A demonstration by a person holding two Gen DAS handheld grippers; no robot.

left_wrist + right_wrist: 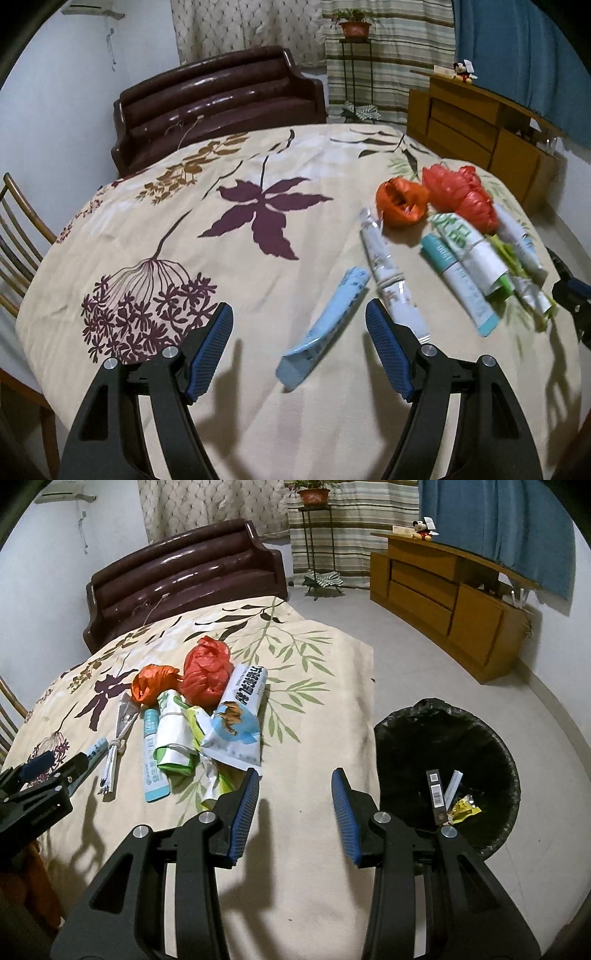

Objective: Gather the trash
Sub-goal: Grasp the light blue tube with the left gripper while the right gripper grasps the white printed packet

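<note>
Floral tablecloth (258, 295) on table, dark sofa (218, 107) behind | left gripper (299, 314) jaws apart, empty, over a light-blue tube (325, 325) | right gripper (295, 786) jaws apart, empty, above table edge | trash pile of tubes, wrappers, red plastic bags (205, 675) just beyond | black-lined bin (454, 775) on floor beside table, some trash inside

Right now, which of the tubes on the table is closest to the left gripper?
The light blue tube lying alone between the open left gripper fingers. The other tubes lie farther right, near the orange bags.
</note>
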